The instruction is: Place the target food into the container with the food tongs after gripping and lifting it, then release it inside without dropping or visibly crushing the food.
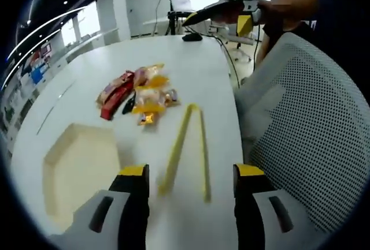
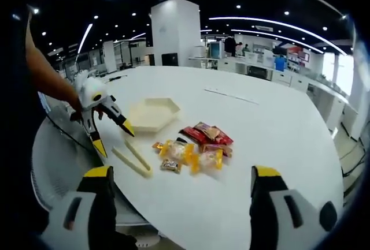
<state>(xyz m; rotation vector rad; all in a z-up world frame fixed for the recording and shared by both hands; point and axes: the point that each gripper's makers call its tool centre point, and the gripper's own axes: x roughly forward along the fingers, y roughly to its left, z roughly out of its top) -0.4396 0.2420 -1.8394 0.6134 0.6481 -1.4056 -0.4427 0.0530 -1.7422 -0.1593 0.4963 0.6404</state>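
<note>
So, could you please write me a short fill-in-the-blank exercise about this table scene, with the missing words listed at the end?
1. The container has a ___ shape.
2. The yellow food tongs lie flat on the white ___.
3. The jaws of the left gripper are ___, holding nothing.
4. The wrapped snacks lie in a pile ___ the container.

Missing words: hexagonal; table; open; outside

One hexagonal container [image 2: 153, 113], one pair of yellow tongs [image 1: 188, 149] and a heap of some half-dozen wrapped snacks [image 2: 193, 146] — exact number unclear — lie ahead of two grippers, left [image 1: 191, 195] and right [image 2: 180, 201], on one white table [image 2: 277, 140].
</note>
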